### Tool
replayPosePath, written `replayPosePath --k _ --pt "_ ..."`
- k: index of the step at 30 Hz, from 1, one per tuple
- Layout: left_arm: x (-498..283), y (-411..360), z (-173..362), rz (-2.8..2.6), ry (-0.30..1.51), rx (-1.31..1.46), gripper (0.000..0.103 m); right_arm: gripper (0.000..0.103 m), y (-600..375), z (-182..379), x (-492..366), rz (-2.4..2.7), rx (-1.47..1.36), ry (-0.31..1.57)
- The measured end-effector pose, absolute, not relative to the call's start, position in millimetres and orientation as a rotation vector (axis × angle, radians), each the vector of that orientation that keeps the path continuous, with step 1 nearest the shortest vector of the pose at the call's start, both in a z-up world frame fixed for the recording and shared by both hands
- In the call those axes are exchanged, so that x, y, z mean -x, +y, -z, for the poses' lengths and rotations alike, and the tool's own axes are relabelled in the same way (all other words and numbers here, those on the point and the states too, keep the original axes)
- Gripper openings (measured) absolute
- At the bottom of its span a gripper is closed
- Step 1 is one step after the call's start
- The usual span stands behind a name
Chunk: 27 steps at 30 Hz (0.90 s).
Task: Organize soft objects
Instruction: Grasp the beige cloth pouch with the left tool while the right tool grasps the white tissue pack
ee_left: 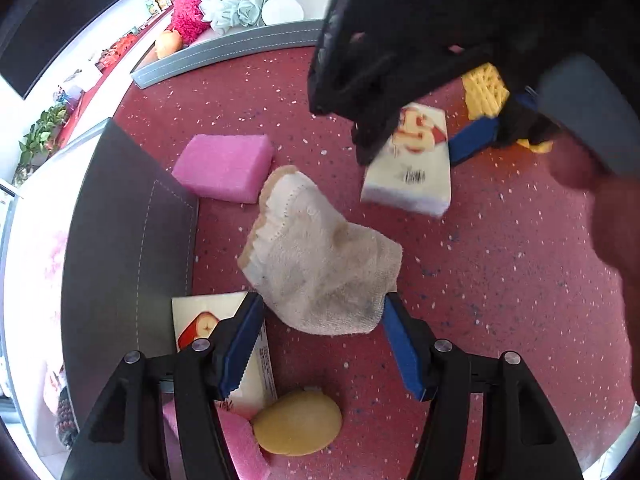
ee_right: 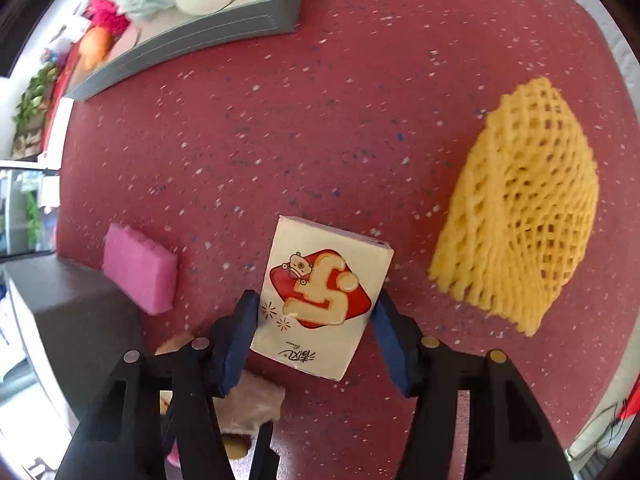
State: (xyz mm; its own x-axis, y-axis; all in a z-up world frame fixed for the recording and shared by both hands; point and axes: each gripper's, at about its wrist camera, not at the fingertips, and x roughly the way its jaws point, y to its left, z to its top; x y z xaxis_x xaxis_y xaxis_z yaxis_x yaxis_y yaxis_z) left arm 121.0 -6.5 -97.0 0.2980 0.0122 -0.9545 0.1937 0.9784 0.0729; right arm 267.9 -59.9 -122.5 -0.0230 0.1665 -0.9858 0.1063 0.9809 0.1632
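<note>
A crumpled beige cloth lies on the red speckled table. Its near end sits between the blue pads of my left gripper, which stands open with both tips brushing the cloth's edges. My right gripper points straight down and is shut on a white tissue pack with a red logo. In the left wrist view that tissue pack is blurred under a black-gloved hand. A pink sponge and a yellow foam net lie loose.
A dark grey box stands at the left. Under my left gripper lie a second tissue pack, a round yellow sponge and pink foam. A grey tray at the back holds a mint cloth and a white pad.
</note>
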Motion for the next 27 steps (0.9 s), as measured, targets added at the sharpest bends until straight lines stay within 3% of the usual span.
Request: replayPosePath --k 7,8,9,10,13,15,16,18,20,27 --pt "-127.7 -8.9 74.3 0.121 1.197 -0.240 0.063 0.058 -94.9 119.2 -238.8 -0.067 -0.261 1.595" --pt "-126.3 -11.5 73.4 0.115 1.187 -0.257 0.069 0.058 -101.4 118.8 -232.7 -0.064 -0.259 1.595" --pt "-127.9 -12.5 75.2 0.097 1.187 -0.276 0.092 0.058 -111.0 120.5 -227.5 -0.059 -0.255 1.593" --pt "-130.0 -14.2 78.4 0.067 1.188 -0.297 0.102 0.058 -115.7 121.5 -223.6 -0.054 -0.257 1.592" --pt "-150.6 -18.5 96.8 0.095 1.256 -0.298 0.102 0.058 -136.1 126.2 -208.6 -0.028 -0.275 1.601" --pt "-152.9 -22.6 103.1 0.170 1.295 -0.240 0.067 0.058 -142.9 125.0 -199.6 -0.019 -0.274 1.597" --pt "-152.0 -26.0 100.2 0.180 1.277 -0.242 0.062 0.058 -145.7 123.0 -195.0 -0.017 -0.264 1.589" --pt "-149.4 -33.2 98.3 0.211 1.289 -0.254 0.035 0.058 -153.4 115.8 -185.3 -0.016 -0.241 1.569" --pt "-144.8 -37.4 96.1 0.237 1.308 -0.256 0.027 0.058 -163.1 106.1 -178.0 -0.016 -0.225 1.546" --pt "-104.6 -30.4 62.9 0.244 1.317 -0.149 0.025 0.058 -186.6 83.5 -153.0 -0.025 -0.172 1.503"
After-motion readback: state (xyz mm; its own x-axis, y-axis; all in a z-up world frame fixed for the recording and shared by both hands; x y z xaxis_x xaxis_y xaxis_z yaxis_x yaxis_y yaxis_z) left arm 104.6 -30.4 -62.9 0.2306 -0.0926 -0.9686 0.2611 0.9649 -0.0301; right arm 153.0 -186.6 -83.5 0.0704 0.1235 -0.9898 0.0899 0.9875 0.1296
